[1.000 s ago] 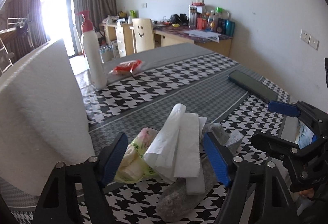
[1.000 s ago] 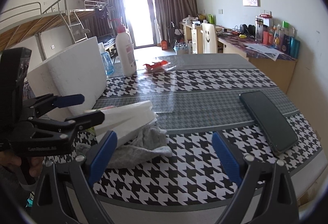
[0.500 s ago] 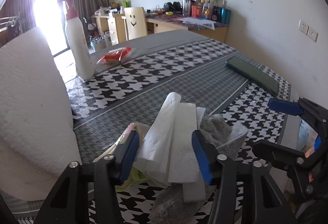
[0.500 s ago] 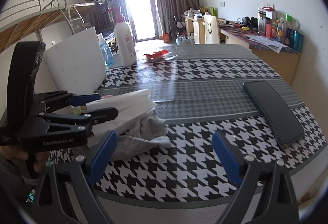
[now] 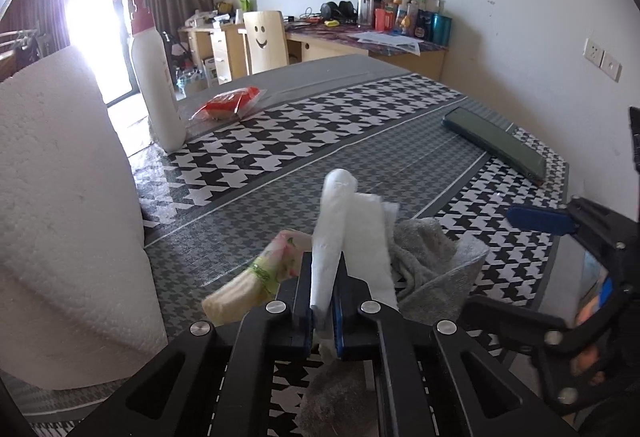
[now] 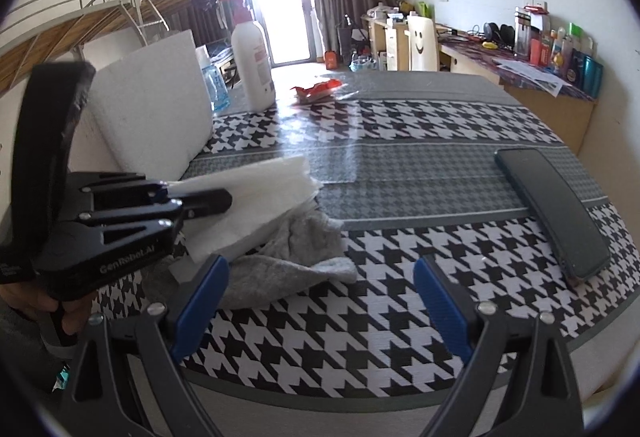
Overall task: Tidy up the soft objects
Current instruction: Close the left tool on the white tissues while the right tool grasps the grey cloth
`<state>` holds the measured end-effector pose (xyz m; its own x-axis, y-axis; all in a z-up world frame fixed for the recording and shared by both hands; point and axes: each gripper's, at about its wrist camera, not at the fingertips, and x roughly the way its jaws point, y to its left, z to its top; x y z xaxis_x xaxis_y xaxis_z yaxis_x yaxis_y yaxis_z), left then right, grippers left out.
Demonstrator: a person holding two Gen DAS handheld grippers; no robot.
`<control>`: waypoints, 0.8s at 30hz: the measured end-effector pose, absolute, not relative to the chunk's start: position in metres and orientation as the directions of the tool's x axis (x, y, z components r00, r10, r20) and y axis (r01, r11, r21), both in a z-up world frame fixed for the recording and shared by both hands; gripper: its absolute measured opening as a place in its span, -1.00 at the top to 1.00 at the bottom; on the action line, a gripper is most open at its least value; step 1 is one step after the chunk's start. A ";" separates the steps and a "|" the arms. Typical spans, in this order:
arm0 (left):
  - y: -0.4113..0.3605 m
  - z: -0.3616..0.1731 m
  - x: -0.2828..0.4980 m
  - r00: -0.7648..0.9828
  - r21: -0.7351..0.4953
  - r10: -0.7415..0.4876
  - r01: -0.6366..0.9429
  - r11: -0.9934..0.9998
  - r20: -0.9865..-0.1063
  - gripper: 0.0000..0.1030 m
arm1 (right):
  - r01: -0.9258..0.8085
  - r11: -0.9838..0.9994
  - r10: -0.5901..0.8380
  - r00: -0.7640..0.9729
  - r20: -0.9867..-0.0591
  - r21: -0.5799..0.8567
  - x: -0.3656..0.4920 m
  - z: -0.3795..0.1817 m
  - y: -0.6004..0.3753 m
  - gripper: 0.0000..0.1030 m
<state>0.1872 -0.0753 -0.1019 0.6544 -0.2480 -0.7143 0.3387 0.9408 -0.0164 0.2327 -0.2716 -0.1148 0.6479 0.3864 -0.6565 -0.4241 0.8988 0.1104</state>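
Since the earlier frame, left gripper (image 5: pixel 323 311) jaws have just closed and now clamp the folded white tissue (image 5: pixel 334 233), beside the paper towel roll (image 5: pixel 60 205), atop the grey cloth (image 6: pixel 280 261) on the houndstooth table (image 6: pixel 400 301). Right gripper (image 6: pixel 320 301) jaws stand apart, empty.

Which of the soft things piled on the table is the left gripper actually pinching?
The folded white paper towel: the left gripper is shut on it, while the grey cloth and the floral tissue pack lie free beside it.
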 end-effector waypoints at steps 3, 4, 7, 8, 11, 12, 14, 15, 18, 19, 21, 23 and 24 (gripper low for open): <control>-0.072 -0.095 0.182 0.666 -0.029 -0.263 0.341 0.940 -0.698 0.87 | -0.428 0.898 0.384 0.642 -0.664 0.105 0.234 -0.117 -0.269 -0.84; -0.071 -0.092 0.181 0.670 -0.037 -0.270 0.340 0.940 -0.692 0.87 | -0.429 0.896 0.388 0.639 -0.664 0.110 0.235 -0.118 -0.269 -0.82; -0.067 -0.085 0.177 0.681 -0.047 -0.279 0.338 0.940 -0.676 0.87 | -0.434 0.895 0.384 0.633 -0.672 0.103 0.236 -0.119 -0.267 -0.71; -0.065 -0.083 0.176 0.687 -0.052 -0.283 0.336 0.940 -0.670 0.87 | -0.436 0.894 0.383 0.632 -0.674 0.099 0.236 -0.119 -0.266 -0.68; -0.060 -0.077 0.175 0.689 -0.077 -0.302 0.338 0.938 -0.659 0.87 | -0.437 0.895 0.378 0.628 -0.680 0.095 0.237 -0.121 -0.264 -0.61; -0.060 -0.075 0.174 0.689 -0.080 -0.306 0.339 0.937 -0.657 0.89 | -0.437 0.895 0.378 0.626 -0.682 0.095 0.237 -0.122 -0.264 -0.59; -0.057 -0.073 0.170 0.695 -0.083 -0.308 0.338 0.937 -0.650 0.90 | -0.435 0.895 0.374 0.622 -0.688 0.094 0.238 -0.123 -0.263 -0.56; -0.056 -0.072 0.169 0.698 -0.086 -0.311 0.338 0.937 -0.646 0.90 | -0.436 0.895 0.373 0.619 -0.691 0.093 0.239 -0.124 -0.263 -0.45; -0.051 -0.065 0.166 0.712 -0.094 -0.314 0.332 0.939 -0.628 0.90 | -0.442 0.893 0.369 0.606 -0.705 0.088 0.241 -0.126 -0.258 -0.29; -0.050 -0.063 0.165 0.715 -0.095 -0.315 0.331 0.939 -0.625 0.90 | -0.442 0.893 0.364 0.603 -0.710 0.083 0.242 -0.127 -0.258 -0.28; -0.047 -0.060 0.162 0.720 -0.099 -0.316 0.328 0.940 -0.617 0.90 | -0.441 0.893 0.361 0.595 -0.718 0.084 0.243 -0.130 -0.257 -0.25; -0.044 -0.056 0.158 0.729 -0.099 -0.315 0.325 0.941 -0.608 0.90 | -0.442 0.893 0.362 0.590 -0.721 0.087 0.242 -0.132 -0.256 -0.23; -0.043 -0.055 0.158 0.732 -0.099 -0.313 0.321 0.942 -0.605 0.90 | -0.443 0.893 0.360 0.590 -0.723 0.083 0.242 -0.133 -0.255 -0.21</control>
